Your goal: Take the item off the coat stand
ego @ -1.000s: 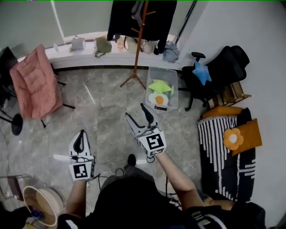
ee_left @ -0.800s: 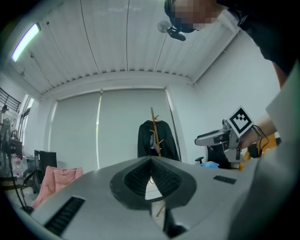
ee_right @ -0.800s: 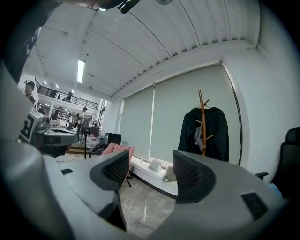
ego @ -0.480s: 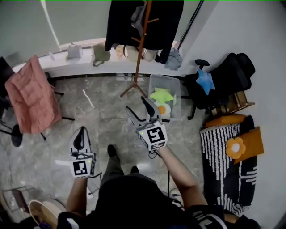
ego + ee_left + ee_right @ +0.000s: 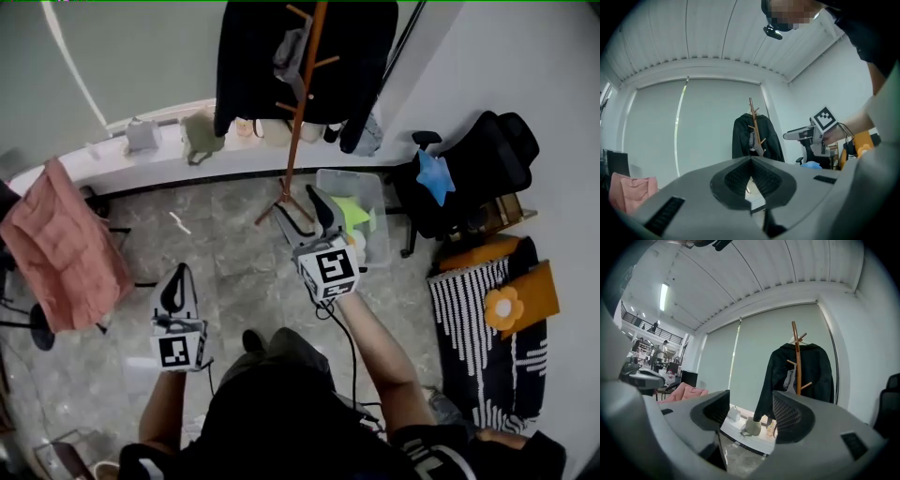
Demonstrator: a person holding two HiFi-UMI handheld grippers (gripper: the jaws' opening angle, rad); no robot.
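Note:
A brown wooden coat stand (image 5: 302, 103) stands by the window with a black coat (image 5: 251, 66) and a small grey item (image 5: 292, 52) hanging on it. My right gripper (image 5: 304, 212) is open and empty, held out in front of the stand's base, well short of the coat. In the right gripper view the coat (image 5: 777, 376) and stand (image 5: 797, 357) show just right of the gap between the jaws. My left gripper (image 5: 175, 281) is shut on nothing, lower and to the left. The left gripper view shows the stand (image 5: 755, 125) straight ahead, far off.
A clear bin (image 5: 375, 202) with plush toys sits right of the stand's feet. A black office chair (image 5: 473, 159) with a blue star cushion is further right. The window ledge (image 5: 112, 167) carries bags. A pink folding chair (image 5: 61, 248) is at the left, a striped sofa (image 5: 478, 328) at the right.
The person has stepped forward, so the coat stand and bin are nearer. My right gripper has risen and advanced towards the stand. The left gripper stays low and shut.

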